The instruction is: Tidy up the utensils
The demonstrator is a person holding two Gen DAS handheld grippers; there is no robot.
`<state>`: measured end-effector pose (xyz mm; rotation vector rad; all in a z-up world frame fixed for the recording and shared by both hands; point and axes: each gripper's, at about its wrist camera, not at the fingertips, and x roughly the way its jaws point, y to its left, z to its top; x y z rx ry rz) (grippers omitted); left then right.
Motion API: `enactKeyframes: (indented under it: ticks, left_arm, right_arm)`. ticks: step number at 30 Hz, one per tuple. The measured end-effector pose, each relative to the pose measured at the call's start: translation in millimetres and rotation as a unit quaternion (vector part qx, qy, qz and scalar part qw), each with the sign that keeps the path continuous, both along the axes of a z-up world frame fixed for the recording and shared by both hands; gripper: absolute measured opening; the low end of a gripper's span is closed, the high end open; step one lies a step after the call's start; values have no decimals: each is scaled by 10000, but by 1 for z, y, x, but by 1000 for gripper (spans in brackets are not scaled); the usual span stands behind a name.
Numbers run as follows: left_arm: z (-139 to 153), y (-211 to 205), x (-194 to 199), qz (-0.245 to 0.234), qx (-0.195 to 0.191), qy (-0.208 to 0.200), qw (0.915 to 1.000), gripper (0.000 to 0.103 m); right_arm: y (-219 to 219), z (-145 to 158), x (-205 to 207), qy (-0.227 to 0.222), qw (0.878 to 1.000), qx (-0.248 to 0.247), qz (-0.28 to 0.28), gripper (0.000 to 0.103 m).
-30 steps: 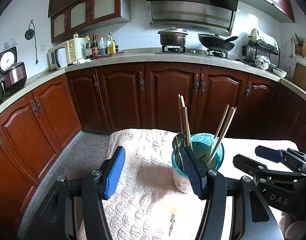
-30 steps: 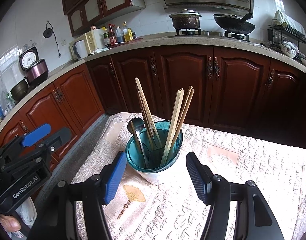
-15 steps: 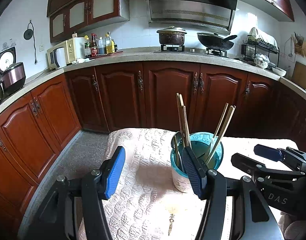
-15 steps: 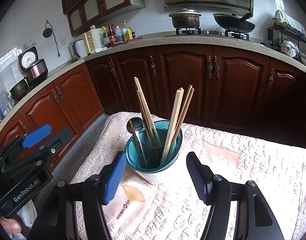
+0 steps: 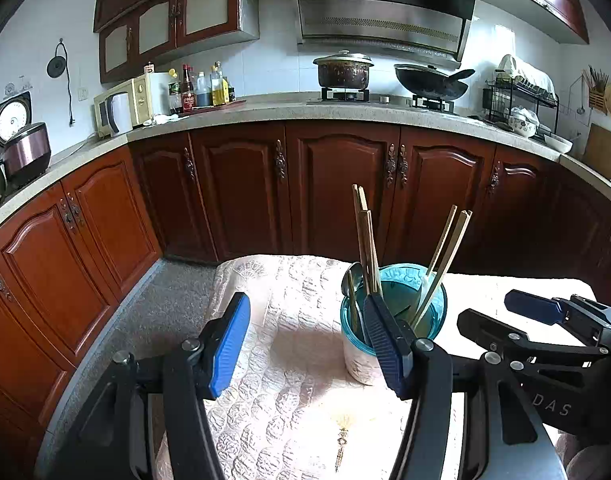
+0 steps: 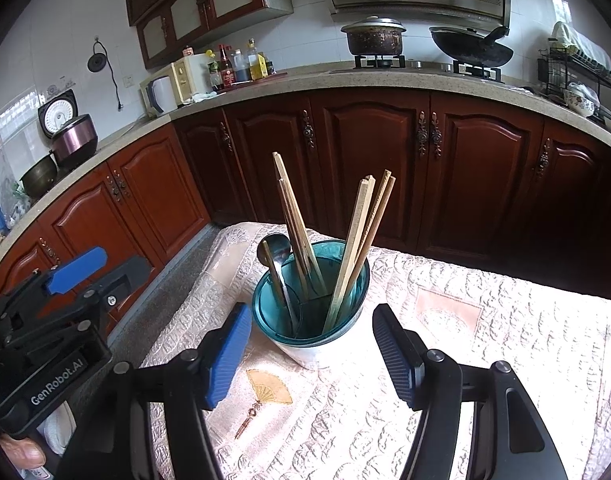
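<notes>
A white utensil holder with a teal rim (image 6: 317, 350) stands on the cloth-covered table (image 6: 485, 340). It holds two bunches of wooden chopsticks (image 6: 293, 224) (image 6: 361, 240) and a metal spoon (image 6: 274, 249). My right gripper (image 6: 313, 356) is open just in front of the holder, a blue pad on either side of its base and neither touching it. My left gripper (image 5: 307, 344) is open and empty, with the holder (image 5: 359, 364) just behind its right finger. Each gripper shows in the other's view: the left gripper (image 6: 121, 262) and the right gripper (image 5: 493, 312).
A fan print (image 6: 269, 390) marks the pale embroidered cloth near the front. The table ends at the left over a grey floor (image 5: 161, 320). Dark wooden cabinets (image 5: 345, 192) under a counter curve around the far side, with a pot (image 5: 343, 70) and a wok (image 5: 429, 80) on the stove.
</notes>
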<state>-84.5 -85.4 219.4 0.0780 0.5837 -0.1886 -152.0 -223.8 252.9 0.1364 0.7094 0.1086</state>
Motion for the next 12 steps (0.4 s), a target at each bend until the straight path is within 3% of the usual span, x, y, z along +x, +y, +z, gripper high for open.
enactKeyframes:
  ticks: [12]
  left_arm:
    - [-5,-3,3,-14,3,49,10000,60]
  right_arm:
    - [-5,-8,0,30,10000,25,-20,68]
